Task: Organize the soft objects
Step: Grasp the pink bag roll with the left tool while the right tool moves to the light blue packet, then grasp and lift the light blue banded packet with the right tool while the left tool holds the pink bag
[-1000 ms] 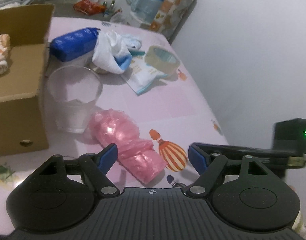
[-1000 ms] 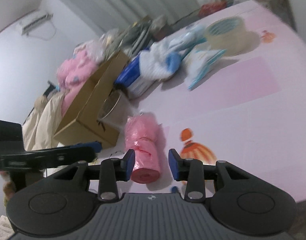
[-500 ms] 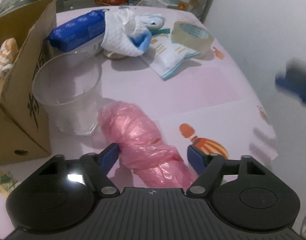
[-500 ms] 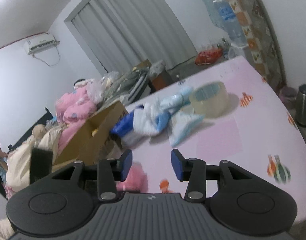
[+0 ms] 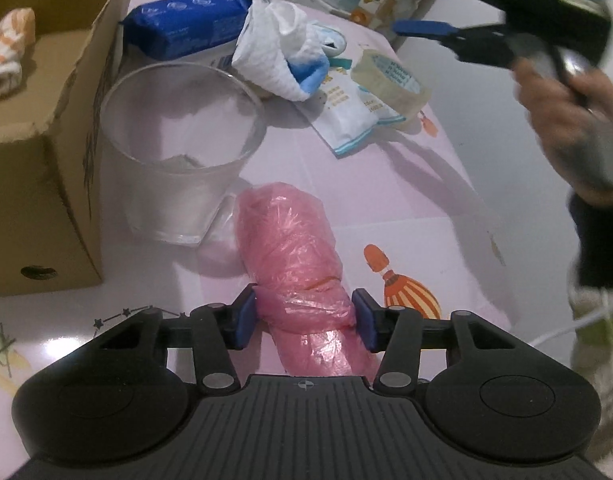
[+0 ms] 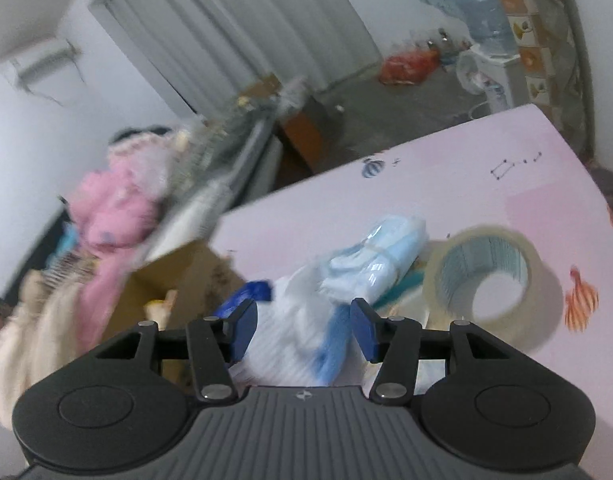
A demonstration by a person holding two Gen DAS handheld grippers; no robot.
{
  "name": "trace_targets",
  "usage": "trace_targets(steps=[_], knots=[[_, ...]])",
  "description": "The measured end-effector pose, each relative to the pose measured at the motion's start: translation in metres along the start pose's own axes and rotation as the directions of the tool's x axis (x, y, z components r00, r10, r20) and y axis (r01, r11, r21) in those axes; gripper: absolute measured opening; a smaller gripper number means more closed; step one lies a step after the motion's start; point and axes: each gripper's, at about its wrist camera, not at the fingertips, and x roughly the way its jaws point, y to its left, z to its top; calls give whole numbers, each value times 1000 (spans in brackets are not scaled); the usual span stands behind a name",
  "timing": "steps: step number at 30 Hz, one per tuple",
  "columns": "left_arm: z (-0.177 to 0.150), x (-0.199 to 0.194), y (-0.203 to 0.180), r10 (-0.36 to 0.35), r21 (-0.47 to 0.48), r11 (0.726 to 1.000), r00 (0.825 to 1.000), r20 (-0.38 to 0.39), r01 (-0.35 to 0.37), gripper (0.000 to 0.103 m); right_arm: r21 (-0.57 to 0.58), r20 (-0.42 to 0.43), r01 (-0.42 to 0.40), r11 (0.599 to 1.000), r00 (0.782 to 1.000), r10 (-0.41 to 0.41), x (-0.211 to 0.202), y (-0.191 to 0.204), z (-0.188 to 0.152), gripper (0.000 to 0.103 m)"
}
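A pink plastic bag roll lies on the pink table beside a clear cup. My left gripper has closed its blue pads against both sides of the roll's near end. My right gripper is open and empty, hovering above a white-and-blue cloth and a pack of blue masks. In the left wrist view the right gripper shows held up at the top right, above the cloth. A cardboard box at left holds a rolled orange-striped towel.
A clear plastic cup stands between the box and the pink roll. A blue wipes pack, a tape roll and a white pouch lie further back. The table edge and a white wall are on the right.
My left gripper moved forward and closed on the pink roll. My right gripper swung up and across the table, now above the white-and-blue cloth, still open.
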Motion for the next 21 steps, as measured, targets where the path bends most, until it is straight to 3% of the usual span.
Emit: trace_targets(steps=[7,13,21], knots=[[3,0,17,-70,-63,996,998,-3,70,49,41,-114,149,988,983,-144,71,-10,33,52],[6,0,30,-101,-112,988,995,11,102,49,77,-224,246,966,949,-224,111,-21,37,52],[3,-3,33,-123,-127,984,992,16,124,49,111,-239,268,957,942,-236,134,-25,43,65]])
